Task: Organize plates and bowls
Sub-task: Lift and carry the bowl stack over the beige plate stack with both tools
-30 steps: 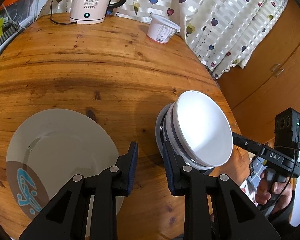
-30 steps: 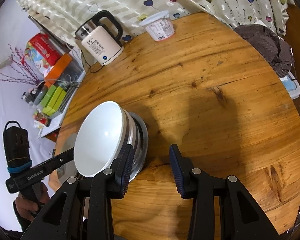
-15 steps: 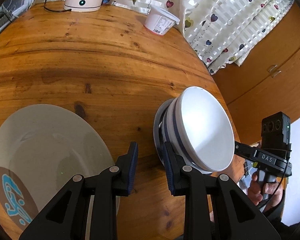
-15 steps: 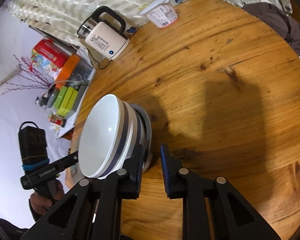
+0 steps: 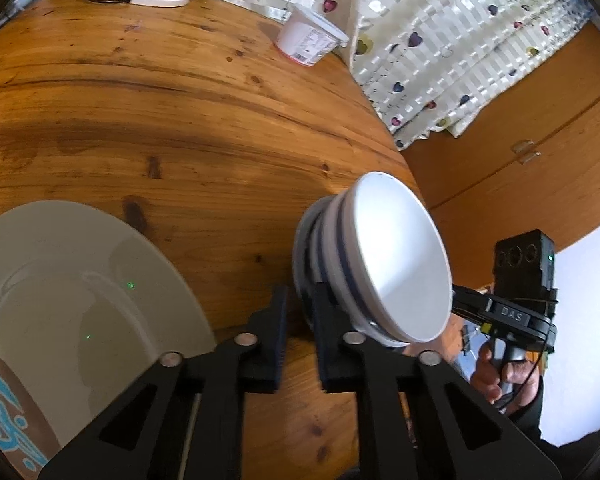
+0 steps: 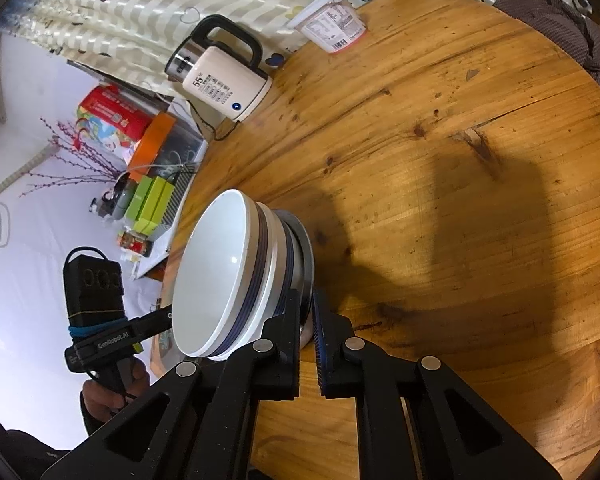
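Observation:
A stack of white bowls with blue bands (image 5: 384, 256) rests on a small grey plate (image 6: 305, 240) on the wooden table. It also shows in the right wrist view (image 6: 220, 276). My right gripper (image 6: 306, 332) is shut on the grey plate's rim from one side. My left gripper (image 5: 300, 320) stands slightly open at the plate's rim on the other side; whether it touches is unclear. A large white plate with a brown and blue pattern (image 5: 72, 304) lies on the table left of my left gripper.
A cream electric kettle (image 6: 220, 80) and a white yoghurt tub (image 6: 330, 26) stand at the table's far edge by the heart-print curtain. The table's edge (image 5: 400, 168) runs just behind the bowls. A shelf with boxes (image 6: 148, 160) stands beyond the table.
My right gripper has closed from wide open onto the grey plate's rim. My left gripper has moved closer to the stack and narrowed a little. Both views have shifted towards the bowls.

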Motion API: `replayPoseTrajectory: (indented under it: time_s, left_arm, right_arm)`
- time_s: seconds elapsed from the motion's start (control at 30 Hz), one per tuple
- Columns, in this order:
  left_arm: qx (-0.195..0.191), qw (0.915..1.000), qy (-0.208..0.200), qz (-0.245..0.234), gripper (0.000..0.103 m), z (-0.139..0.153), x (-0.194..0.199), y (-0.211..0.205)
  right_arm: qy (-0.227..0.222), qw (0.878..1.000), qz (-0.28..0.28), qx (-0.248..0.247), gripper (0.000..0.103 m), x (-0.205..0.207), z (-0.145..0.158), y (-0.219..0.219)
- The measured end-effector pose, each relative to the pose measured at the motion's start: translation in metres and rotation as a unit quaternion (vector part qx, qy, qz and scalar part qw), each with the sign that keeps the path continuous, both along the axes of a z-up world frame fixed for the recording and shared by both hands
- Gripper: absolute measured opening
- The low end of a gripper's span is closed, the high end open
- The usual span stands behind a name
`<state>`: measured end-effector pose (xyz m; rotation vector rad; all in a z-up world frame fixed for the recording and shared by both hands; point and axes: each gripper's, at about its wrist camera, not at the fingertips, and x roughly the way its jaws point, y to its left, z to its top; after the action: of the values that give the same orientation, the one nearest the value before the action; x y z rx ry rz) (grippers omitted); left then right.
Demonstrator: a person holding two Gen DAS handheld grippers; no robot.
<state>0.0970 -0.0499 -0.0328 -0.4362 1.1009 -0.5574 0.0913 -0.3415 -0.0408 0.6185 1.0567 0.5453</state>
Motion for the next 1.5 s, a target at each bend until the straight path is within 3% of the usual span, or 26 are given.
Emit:
replayPoseTrajectory:
  time_s: [0.4, 1.5]
  left_arm:
    - [-0.030, 0.9995, 0.007, -0.005, 0.006, -0.005, 0.003, 0.005]
    - [-0.027, 0.9991, -0.027, 0.020, 0.006, 0.021, -0.013, 0.026]
  right_arm:
    - [-0.003, 1.000, -0.007, -0.007, 0.008, -0.001, 0.001, 0.000]
    - [-0.028, 0.999, 0.014, -0.012, 0.008, -0.002, 0.031, 0.024]
